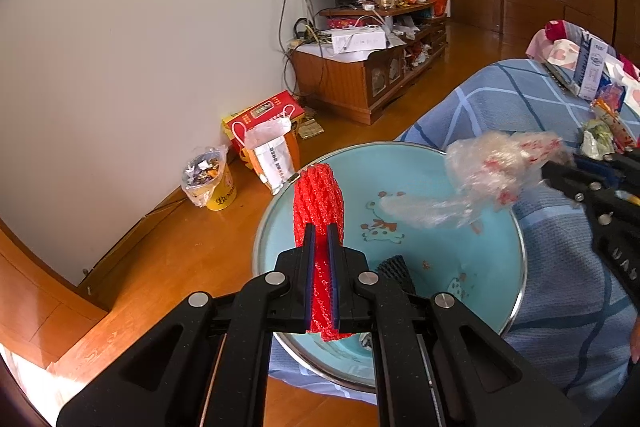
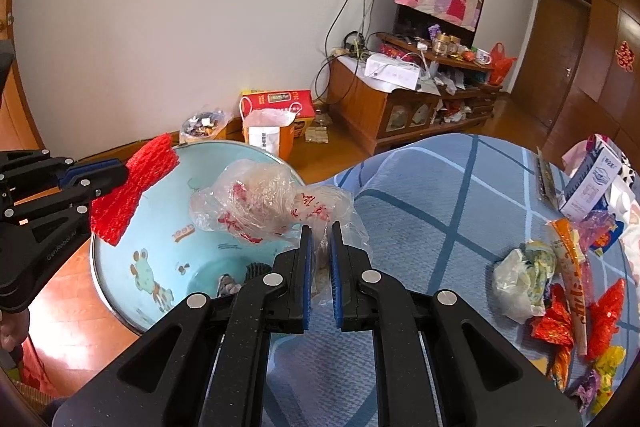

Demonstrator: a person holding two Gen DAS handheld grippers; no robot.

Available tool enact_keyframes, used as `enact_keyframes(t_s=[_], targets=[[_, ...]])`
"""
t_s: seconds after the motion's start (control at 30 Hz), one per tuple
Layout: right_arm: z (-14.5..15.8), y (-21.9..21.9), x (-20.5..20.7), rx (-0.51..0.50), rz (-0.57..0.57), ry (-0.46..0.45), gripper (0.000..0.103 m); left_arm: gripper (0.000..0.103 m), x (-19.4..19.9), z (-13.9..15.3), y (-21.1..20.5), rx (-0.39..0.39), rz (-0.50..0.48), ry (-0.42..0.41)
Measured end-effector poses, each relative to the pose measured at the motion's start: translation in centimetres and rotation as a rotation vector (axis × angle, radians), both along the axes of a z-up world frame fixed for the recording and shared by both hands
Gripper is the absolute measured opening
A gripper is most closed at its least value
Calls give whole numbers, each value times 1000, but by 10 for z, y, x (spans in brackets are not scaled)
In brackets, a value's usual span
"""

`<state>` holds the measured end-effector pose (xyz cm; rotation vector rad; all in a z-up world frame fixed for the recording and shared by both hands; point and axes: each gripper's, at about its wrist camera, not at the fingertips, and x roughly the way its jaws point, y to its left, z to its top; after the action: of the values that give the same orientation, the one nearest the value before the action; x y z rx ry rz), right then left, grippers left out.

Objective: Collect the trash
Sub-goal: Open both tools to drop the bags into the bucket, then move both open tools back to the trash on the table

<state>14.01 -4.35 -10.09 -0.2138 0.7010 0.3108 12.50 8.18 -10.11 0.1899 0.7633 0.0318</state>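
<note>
Red foam mesh w/ crinkly plastic

Both views bright, even daylight, colours saturated. Hard sun patch burns out on the wooden floor at bottom left of left-wrist view; source itself out of frame. White wall lit flat, no strong shadows. Heavy fisheye bend: wall/floor lines curve, black vignette in corners. Clear plastic bag motion-blurred in left view, sharper in right. Basin rim shows slight glare. Far clutter soft.
</note>
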Motion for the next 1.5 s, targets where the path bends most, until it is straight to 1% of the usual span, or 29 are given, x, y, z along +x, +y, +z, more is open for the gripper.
enact_keyframes(t_s=[0.07, 0.13, 0.17, 0.2, 0.23, 0.27, 0.3, 0.37, 0.4, 0.43, 0.53, 0.73, 0.93, 0.97, 1.0, 1.03, 1.2, 1.33, 1.5], targets=[[-1, 1, 1, 6, 5, 4, 11, 9, -1, 0, -4, -4, -15, 2], [-3, 3, 2, 7, 13, 13, 19, 11, -2, -1, -5, -5, -23, 0], [-4, 4, 2, 11, 15, 16, 34, 17, -3, -2, -6, -8, -27, 1], [-5, 3, 2, 20, 17, 22, 43, 33, -2, -2, -6, -11, -26, -1], [-5, 3, 3, 23, 16, 23, 43, 45, -3, -2, -7, -9, -23, -10], [-5, 3, 3, 23, 14, 23, 43, 48, -4, -1, -7, -5, -23, -17], [-5, 3, 2, 21, 12, 23, 43, 48, -5, -1, -9, -8, -28, -18], [-5, 0, 2, 26, 6, 25, 45, 60, -5, 0, -6, -23, -30, -16], [-5, -2, 1, 28, 2, 23, 46, 74, -6, 1, -7, -25, -24, -24], [-5, -2, 0, 29, -1, 22, 47, 77, -6, 2, -5, -20, -18, -35], [-4, -7, -1, 33, -13, 22, 48, 77, -5, 3, -5, -20, -24, -33], [-1, -22, -9, 34, -40, 17, 54, 78, -7, -1, -10, -14, -32, -26], [11, -48, -21, 41, -73, -8, 56, 80, -11, -3, -22, -1, -60, -21], [14, -55, -26, 40, -84, -17, 57, 80, -12, -2, -26, 1, -67, -22], [16, -60, -29, 39, -91, -22, 58, 83, -14, -2, -30, 3, -75, -23], [18, -69, -34, 39, -104, -28, 58, 85, -15, -1, -34, 6, -84, -25], [22, -118, -57, 25, -186, -46, 60, 86, -20, -4, -65, 33, -137, -20], [19, -168, -78, 16, -288, -48, 61, 86, -22, -10, -93, 53, -181, -9], [10, -235, -104, 19, -431, -40, 63, 87, -30, -9, -131, 46, -246, -13]])
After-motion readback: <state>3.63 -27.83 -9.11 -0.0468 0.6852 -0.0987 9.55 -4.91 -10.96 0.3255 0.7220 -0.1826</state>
